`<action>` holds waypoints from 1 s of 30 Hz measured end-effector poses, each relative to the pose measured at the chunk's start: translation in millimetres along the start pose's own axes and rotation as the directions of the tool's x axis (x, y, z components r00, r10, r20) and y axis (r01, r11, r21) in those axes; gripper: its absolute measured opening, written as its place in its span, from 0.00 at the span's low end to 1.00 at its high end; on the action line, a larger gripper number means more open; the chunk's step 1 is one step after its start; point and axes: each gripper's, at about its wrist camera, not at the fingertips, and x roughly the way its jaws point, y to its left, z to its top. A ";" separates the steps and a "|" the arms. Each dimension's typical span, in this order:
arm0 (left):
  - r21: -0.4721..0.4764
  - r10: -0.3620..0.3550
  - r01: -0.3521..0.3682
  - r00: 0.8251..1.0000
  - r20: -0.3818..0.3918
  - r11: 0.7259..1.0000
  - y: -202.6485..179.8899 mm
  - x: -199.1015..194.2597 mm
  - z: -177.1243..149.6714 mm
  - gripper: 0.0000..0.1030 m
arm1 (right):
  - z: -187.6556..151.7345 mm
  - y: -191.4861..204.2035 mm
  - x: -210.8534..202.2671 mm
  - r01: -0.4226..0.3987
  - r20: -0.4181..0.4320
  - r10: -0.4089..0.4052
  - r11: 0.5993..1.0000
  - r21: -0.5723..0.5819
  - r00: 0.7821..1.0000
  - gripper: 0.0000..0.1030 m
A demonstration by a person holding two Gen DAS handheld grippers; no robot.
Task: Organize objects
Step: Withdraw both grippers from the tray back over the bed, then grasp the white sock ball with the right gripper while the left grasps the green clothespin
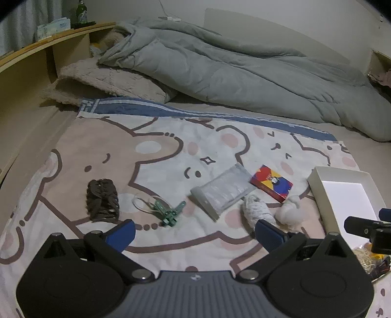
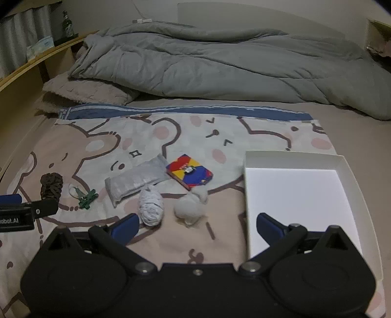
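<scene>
On a bear-print cloth (image 1: pixel 102 151) (image 2: pixel 102 144) lie a dark brown hair claw (image 1: pixel 102 200) (image 2: pixel 51 186), a green clip with a clear loop (image 1: pixel 168 212) (image 2: pixel 86 197), a grey pouch (image 1: pixel 223 189) (image 2: pixel 136 179), a colourful card box (image 1: pixel 271 183) (image 2: pixel 189 173), a speckled white roll (image 1: pixel 257 212) (image 2: pixel 151 205) and a fluffy white bundle (image 1: pixel 289 210) (image 2: pixel 191 206). A white open box (image 1: pixel 342 193) (image 2: pixel 298 195) lies at the right. My left gripper (image 1: pixel 194 232) hovers open near the cloth's front, empty. My right gripper (image 2: pixel 196 226) is open and empty, between the white bundle and the box.
A rumpled grey duvet (image 1: pixel 220 66) (image 2: pixel 220 66) and a plush beige pillow (image 1: pixel 107 83) (image 2: pixel 88 91) fill the back of the bed. A wooden headboard shelf (image 1: pixel 36 56) with a bottle (image 1: pixel 81 12) runs along the left. A dish of small items (image 1: pixel 371 261) sits at the right edge.
</scene>
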 end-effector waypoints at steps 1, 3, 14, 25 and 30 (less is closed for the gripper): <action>0.003 0.004 -0.004 1.000 0.004 1.000 1.5 0.2 1.0 1.00 | 0.8 3.3 2.2 -0.002 0.002 0.002 1.000 -0.004 1.000 1.00; 0.016 0.007 -0.007 1.000 0.010 1.000 4.3 1.2 3.5 1.00 | 1.6 8.4 5.7 -0.005 0.005 0.006 1.000 -0.011 1.000 1.00; 0.033 0.010 -0.012 0.999 0.047 0.999 25.3 7.2 13.1 1.00 | 8.0 17.0 10.5 -0.050 0.101 0.047 0.999 0.021 0.994 1.00; 0.014 0.035 -0.036 0.997 0.074 0.999 38.7 22.4 21.5 0.98 | 10.8 23.0 30.0 -0.040 0.129 0.039 0.999 0.005 0.991 1.00; 0.006 0.043 -0.043 0.998 0.050 0.999 38.7 36.6 26.7 0.92 | 11.8 28.4 38.8 -0.036 0.176 0.037 0.999 -0.009 0.984 1.00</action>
